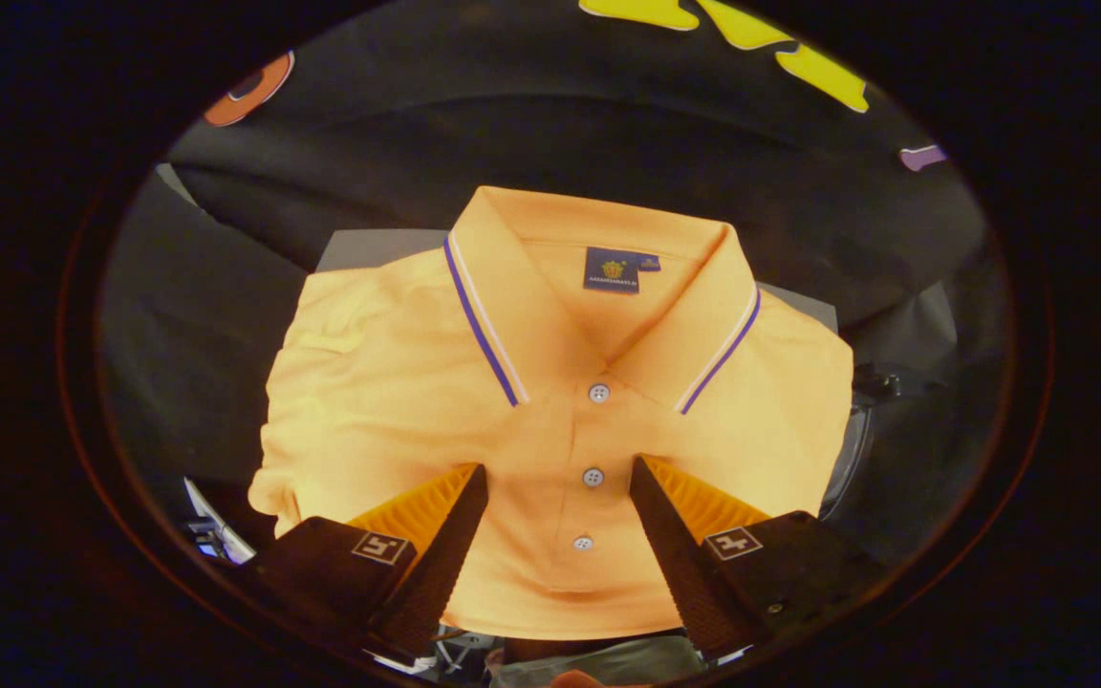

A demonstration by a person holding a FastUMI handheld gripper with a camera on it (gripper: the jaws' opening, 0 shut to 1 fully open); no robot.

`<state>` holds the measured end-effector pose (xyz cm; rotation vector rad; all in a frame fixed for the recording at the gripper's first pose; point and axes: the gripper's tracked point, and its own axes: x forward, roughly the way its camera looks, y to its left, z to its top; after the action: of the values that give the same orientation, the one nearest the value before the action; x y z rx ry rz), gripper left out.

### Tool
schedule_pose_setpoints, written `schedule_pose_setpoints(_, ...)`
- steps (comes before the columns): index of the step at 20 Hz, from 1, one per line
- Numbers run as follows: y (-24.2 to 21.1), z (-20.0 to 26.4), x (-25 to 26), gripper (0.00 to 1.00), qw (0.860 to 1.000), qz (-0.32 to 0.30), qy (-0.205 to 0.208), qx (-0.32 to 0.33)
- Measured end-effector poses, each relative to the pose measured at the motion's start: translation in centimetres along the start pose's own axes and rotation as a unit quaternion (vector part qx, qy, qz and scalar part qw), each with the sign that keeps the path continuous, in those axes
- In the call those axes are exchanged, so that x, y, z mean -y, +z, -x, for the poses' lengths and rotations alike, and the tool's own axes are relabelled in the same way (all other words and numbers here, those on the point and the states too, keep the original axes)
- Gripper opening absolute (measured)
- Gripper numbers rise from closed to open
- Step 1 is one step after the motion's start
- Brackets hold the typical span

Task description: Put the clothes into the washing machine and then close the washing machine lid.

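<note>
A folded orange polo shirt (550, 401) with a striped collar and a blue neck label lies flat on a grey surface (374, 250), collar pointing away from me. My gripper (560, 473) hovers over its button placket, open. The two fingers straddle the middle button, one on each side, with cloth showing between them. Whether the fingertips touch the cloth I cannot tell.
Black cloth drapes behind and to both sides of the shirt. A dark curved object (847, 459) shows past the shirt's right edge. Small pale items (211, 530) lie low beside the left finger.
</note>
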<state>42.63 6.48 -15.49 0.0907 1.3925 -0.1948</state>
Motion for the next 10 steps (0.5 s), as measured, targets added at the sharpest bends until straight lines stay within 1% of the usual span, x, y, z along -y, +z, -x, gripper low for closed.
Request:
schedule_pose_setpoints(2, 0.0, 0.0, 0.0, 0.96, 1.0, -0.011, 0.0, -0.004)
schedule_pose_setpoints(4, 0.1, 0.0, 0.0, 0.88, 1.0, -0.011, 0.001, -0.004)
schedule_pose_setpoints(6, 0.4, 0.0, 0.7, 0.7, 1.0, -0.001, 0.001, 0.004)
schedule_pose_setpoints(9, 0.4, 0.0, 2.0, 0.29, 1.0, 0.001, 0.001, 0.0)
schedule_pose_setpoints(10, 0.5, -0.1, 2.1, 0.23, 1.0, 0.007, 0.005, 0.0)
